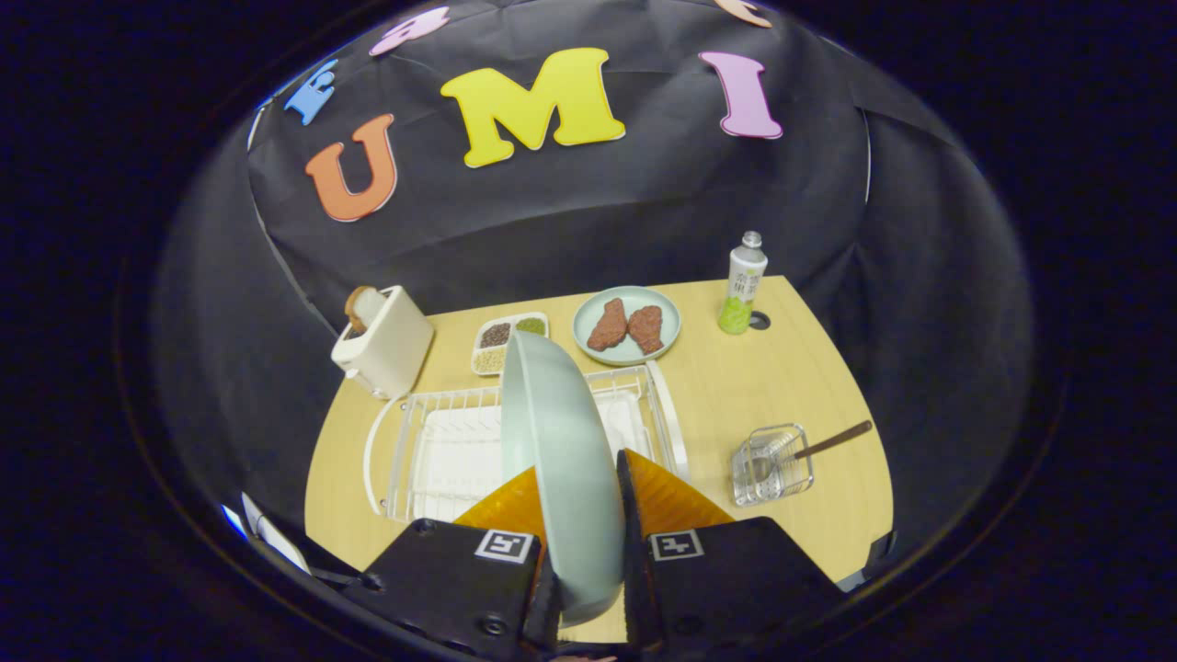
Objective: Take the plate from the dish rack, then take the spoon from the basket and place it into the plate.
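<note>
Between the fingers of the gripper (581, 501) stood the plate (558, 460), a pale green one held on edge, nearly upright and leaning a little to the left, with both fingers pressed on its rim from either side. It hung over the white wire rack (441, 450), and whether its lower edge touched the wires could not be told, since the fingers hid it. The rack lay on a wooden table (800, 386) just ahead of the fingers, with a white tray under its wires.

Right of the rack, apart from it, sat a small clear basket (772, 464). The spoon (814, 448) leaned in it, bowl down inside and brown handle sticking out over the rim to the right.

Beyond the rack, a second plate (627, 326) of the same colour lay flat and bore two reddish-brown pieces of food (627, 325) side by side. Left of it was a white dish (508, 344) split into compartments of dark, green and pale grains. Further left, at the rack's far left corner, stood a white toaster (384, 342) with a slice of bread (356, 308) poking from its slot. A bottle (743, 283) with a green label and silver cap stood upright right of the food plate, near the table's far edge, beside a round hole (759, 321) in the tabletop.
</note>
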Action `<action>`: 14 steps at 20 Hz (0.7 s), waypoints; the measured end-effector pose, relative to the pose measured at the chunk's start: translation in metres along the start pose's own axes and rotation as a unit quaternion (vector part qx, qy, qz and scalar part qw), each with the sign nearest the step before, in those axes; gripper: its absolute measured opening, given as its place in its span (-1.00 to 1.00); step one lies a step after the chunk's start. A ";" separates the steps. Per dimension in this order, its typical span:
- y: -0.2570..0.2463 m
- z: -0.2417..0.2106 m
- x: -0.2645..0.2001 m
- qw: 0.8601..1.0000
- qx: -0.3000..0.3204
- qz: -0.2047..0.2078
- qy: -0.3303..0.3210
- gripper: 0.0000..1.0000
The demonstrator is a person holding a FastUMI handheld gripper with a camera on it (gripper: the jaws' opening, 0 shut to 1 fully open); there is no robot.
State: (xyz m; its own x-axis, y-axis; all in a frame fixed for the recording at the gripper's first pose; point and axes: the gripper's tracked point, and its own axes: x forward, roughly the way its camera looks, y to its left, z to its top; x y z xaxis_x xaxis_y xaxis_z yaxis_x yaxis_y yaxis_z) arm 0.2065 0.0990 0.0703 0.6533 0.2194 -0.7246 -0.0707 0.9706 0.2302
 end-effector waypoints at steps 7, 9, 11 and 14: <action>-0.017 -0.135 0.009 0.990 0.090 0.099 0.051 -0.35; -0.020 -0.170 0.025 0.979 0.137 0.132 0.080 -0.35; -0.025 -0.192 0.041 0.968 0.168 0.155 0.100 -0.35; -0.027 -0.214 0.059 0.958 0.193 0.178 0.113 -0.35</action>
State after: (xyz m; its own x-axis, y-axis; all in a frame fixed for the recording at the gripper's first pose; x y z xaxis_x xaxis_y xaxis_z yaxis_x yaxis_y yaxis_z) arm 0.0850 0.1069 -0.1177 0.4561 0.5877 -0.6683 0.0541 0.7312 0.6800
